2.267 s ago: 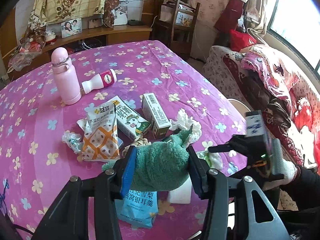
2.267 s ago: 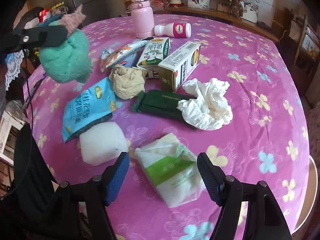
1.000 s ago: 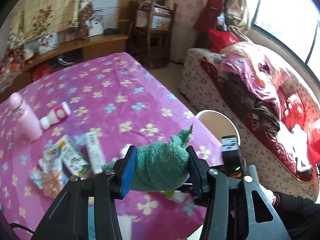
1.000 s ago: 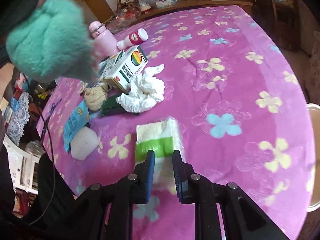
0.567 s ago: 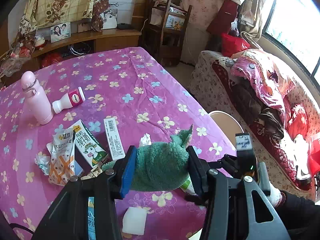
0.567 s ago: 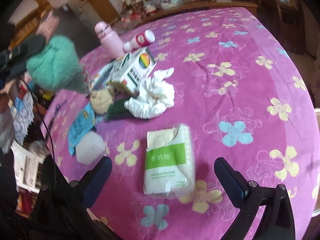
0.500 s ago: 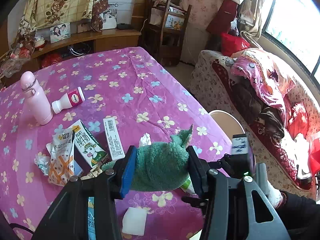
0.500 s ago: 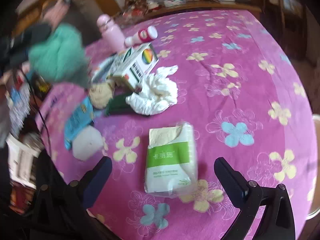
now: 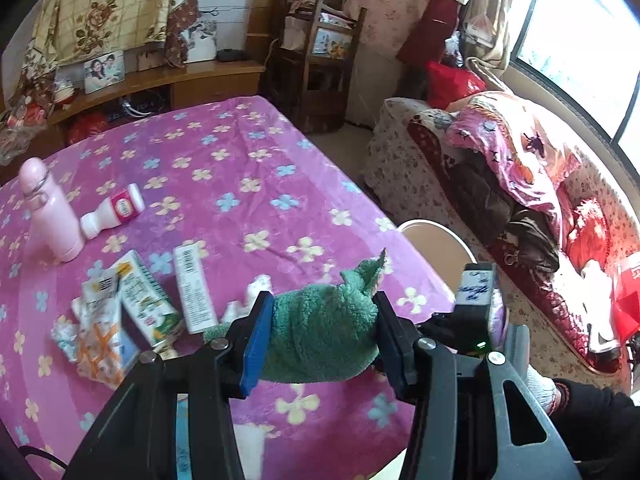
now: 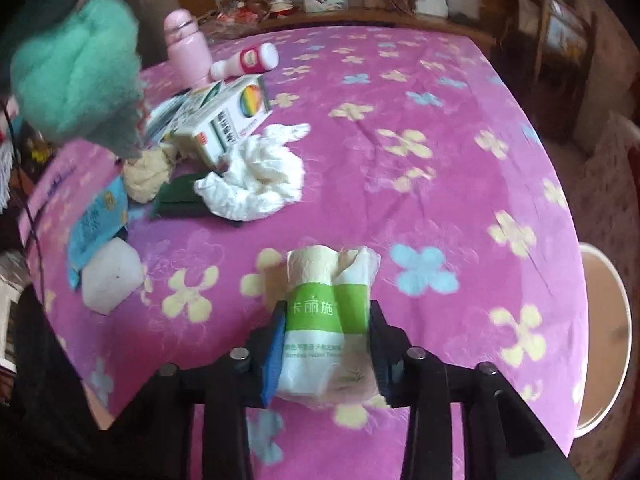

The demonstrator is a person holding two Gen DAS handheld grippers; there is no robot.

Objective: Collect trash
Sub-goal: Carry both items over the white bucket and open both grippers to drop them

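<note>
My left gripper [image 9: 322, 342] is shut on a green fluffy cloth [image 9: 320, 336] and holds it above the near edge of the pink flowered table [image 9: 240, 168]. My right gripper [image 10: 326, 354] is shut on a tissue pack with a green band [image 10: 328, 320] at the table's near edge. Trash lies on the table: crumpled white tissue [image 10: 256, 176], a rainbow-marked box [image 10: 228, 116], a dark green packet [image 10: 176, 200], a blue packet [image 10: 96, 216], a white foam block [image 10: 110, 280], and cartons and wrappers [image 9: 140, 304]. The green cloth also shows in the right wrist view [image 10: 76, 76].
A pink flask [image 9: 52, 212] stands at the table's far left with a small pink-labelled bottle [image 9: 116, 214] lying beside it. A round stool [image 9: 436, 248] stands off the table's right edge. A covered sofa [image 9: 520, 200] is beyond it.
My right gripper, wide open around the tissue pack half a second ago, has closed on it. The left gripper still holds the green cloth, nearly unmoved.
</note>
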